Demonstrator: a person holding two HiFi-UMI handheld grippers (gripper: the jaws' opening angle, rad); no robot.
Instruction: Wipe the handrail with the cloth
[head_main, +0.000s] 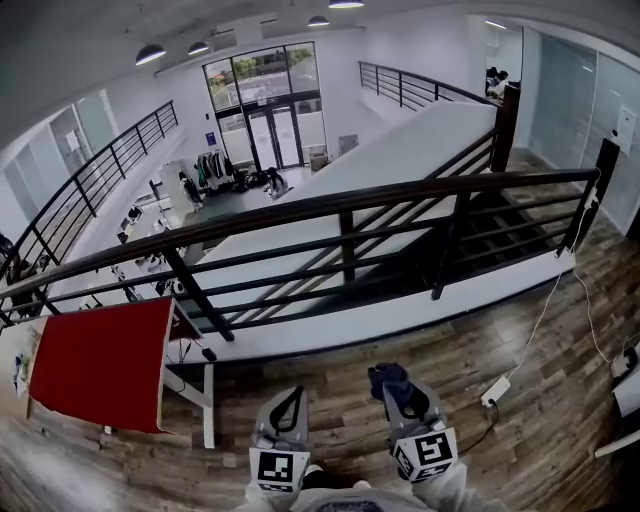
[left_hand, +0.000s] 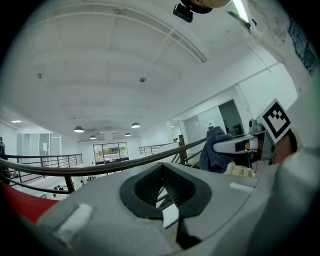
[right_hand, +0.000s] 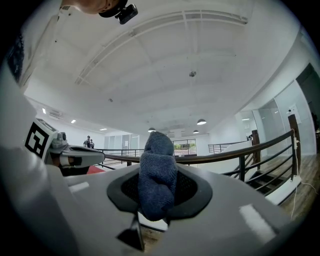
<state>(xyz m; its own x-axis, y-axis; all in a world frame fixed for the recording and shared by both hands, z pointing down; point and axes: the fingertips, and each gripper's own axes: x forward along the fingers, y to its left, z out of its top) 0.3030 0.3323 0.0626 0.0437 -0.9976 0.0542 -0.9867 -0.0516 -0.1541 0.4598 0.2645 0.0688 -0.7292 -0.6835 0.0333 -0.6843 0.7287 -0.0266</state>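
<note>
The dark brown handrail (head_main: 345, 203) tops a black railing that crosses the head view from lower left to upper right. It also shows as the handrail (left_hand: 100, 167) and the handrail (right_hand: 225, 157) ahead of each gripper. My right gripper (head_main: 403, 388) is low, well short of the rail, shut on a dark blue cloth (head_main: 388, 378). The cloth (right_hand: 157, 165) bunches up out of the right gripper (right_hand: 159, 200). My left gripper (head_main: 291, 392) is beside it, shut and holding nothing; the left gripper (left_hand: 161, 180) shows only air between its pads. Both point upward.
A red-topped table (head_main: 100, 365) stands at the left on the wooden floor (head_main: 520, 330). A white power strip (head_main: 495, 390) with cables lies at the right. Stairs (head_main: 500, 230) descend beyond the railing, with an open lower hall behind.
</note>
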